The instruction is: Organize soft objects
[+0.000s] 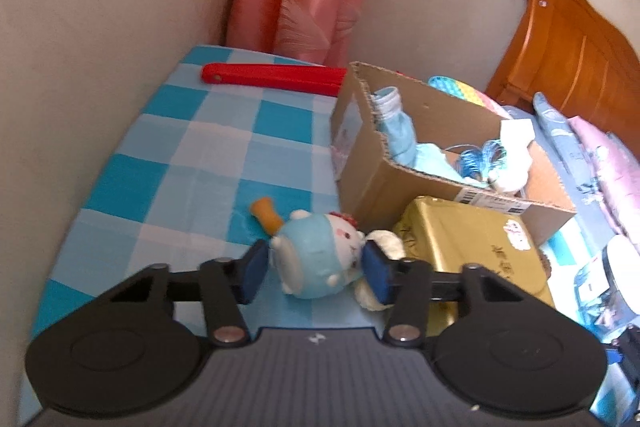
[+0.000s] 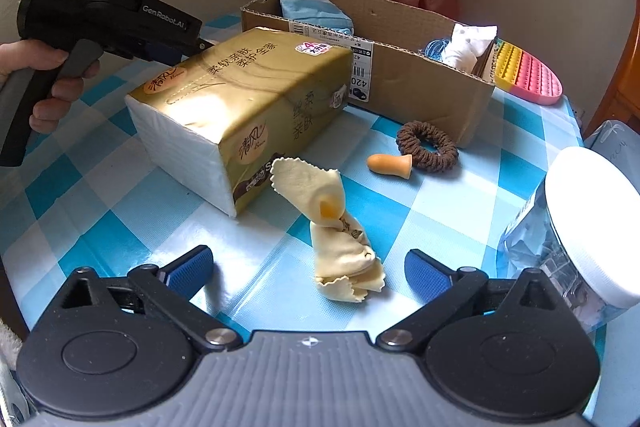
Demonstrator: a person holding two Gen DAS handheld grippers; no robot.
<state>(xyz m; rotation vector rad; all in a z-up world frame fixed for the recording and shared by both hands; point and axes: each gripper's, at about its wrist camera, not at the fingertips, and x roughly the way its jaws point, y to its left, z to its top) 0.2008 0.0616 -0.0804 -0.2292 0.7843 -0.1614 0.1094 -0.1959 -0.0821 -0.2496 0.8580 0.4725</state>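
A small blue and white plush toy point(image 1: 320, 251) lies on the checked tablecloth, and my left gripper point(image 1: 316, 269) has its blue pads on either side of it, closed against its body. An orange earplug point(image 1: 264, 211) lies just beyond it. The open cardboard box point(image 1: 404, 183) holds blue socks point(image 1: 396, 135) and other soft items. My right gripper point(image 2: 308, 269) is open over a crumpled yellow cloth point(image 2: 340, 227). A brown hair tie point(image 2: 427, 146) and an orange earplug point(image 2: 390, 163) lie beside the box point(image 2: 416, 83). The left gripper's body point(image 2: 104, 15) shows at far left.
A gold tissue pack point(image 2: 240, 107) lies next to the box. A red flat tool point(image 1: 272, 77) lies at the table's far edge. A rainbow silicone pad point(image 2: 528, 75) sits behind the box. A white-lidded clear jar point(image 2: 588, 227) stands at right. Wooden bed headboard point(image 1: 576, 59) at right.
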